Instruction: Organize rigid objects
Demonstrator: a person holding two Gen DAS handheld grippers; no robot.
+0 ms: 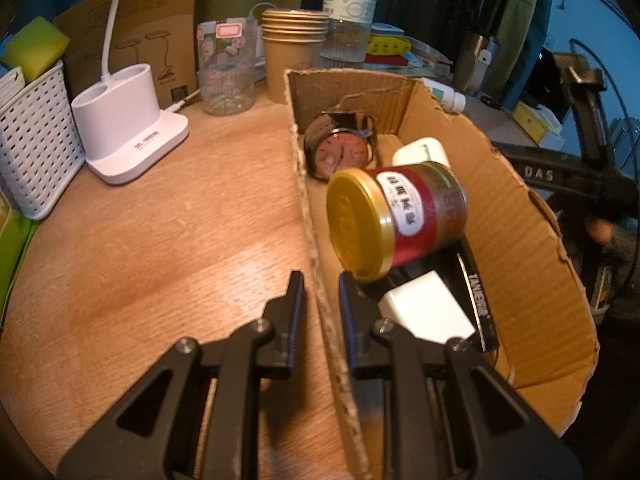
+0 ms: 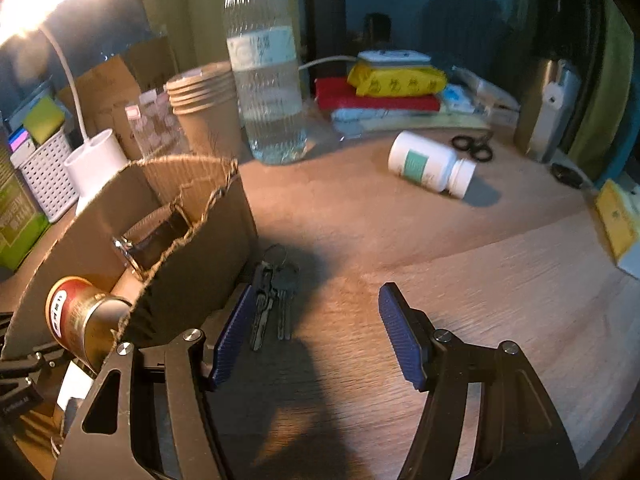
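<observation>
A cardboard box [image 1: 516,216] stands on the wooden desk. Inside lie a red tin with a gold lid [image 1: 396,220], a wristwatch [image 1: 340,150], a white case [image 1: 422,152], a white block [image 1: 426,308] and a black item [image 1: 476,296]. My left gripper [image 1: 320,280] straddles the box's left wall, its fingers close on either side of it. My right gripper [image 2: 316,312] is open and empty just above the desk. A bunch of keys [image 2: 272,296] lies beside its left finger [image 2: 232,336], next to the box [image 2: 200,256]. A white pill bottle [image 2: 430,164] lies on its side further back.
A white lamp base [image 1: 128,124], a white basket [image 1: 32,140], a glass jar [image 1: 226,68], stacked paper cups [image 1: 292,52] and a water bottle [image 2: 266,68] stand behind the box. Packets [image 2: 396,80], scissors [image 2: 472,146] and a metal flask [image 2: 548,112] sit at the back right.
</observation>
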